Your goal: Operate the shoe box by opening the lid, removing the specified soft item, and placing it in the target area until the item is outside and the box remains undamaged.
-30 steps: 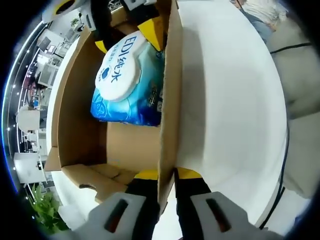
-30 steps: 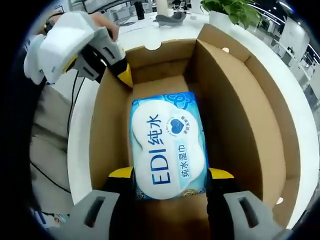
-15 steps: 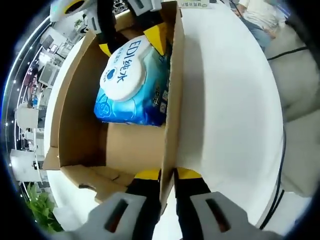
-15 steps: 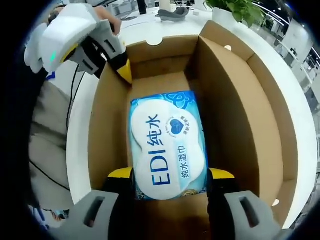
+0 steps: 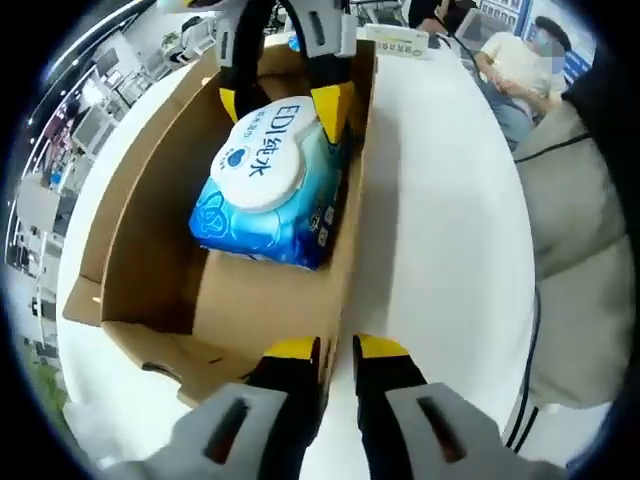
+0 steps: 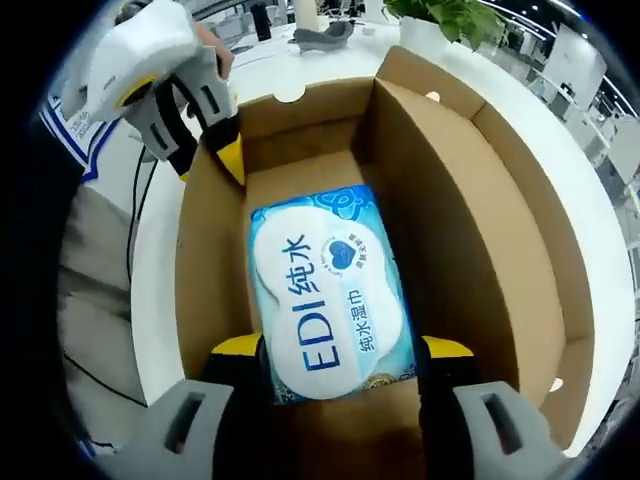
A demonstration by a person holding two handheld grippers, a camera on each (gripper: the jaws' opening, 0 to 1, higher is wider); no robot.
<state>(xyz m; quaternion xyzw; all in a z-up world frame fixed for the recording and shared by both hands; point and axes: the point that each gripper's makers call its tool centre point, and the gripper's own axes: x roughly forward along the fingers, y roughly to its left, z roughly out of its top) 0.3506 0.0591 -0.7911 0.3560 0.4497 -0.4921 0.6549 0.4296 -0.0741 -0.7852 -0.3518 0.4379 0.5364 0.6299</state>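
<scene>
Wet-wipes pack (image 6: 330, 300), soft and light w/ slick film, sits mid-frame inside open shoe box (image 6: 470, 210); right gripper (image 6: 340, 355) clamps its near end, left gripper (image 5: 335, 350) pinches box wall; grip by the pack's sides.

The left claw (image 5: 336, 350) has its yellow-tipped jaws nearly together, pinching a thin cardboard wall. The right claw (image 6: 340, 348) reaches downward with its jaws set wide, clamped against both sides of a soft blue pack.
</scene>
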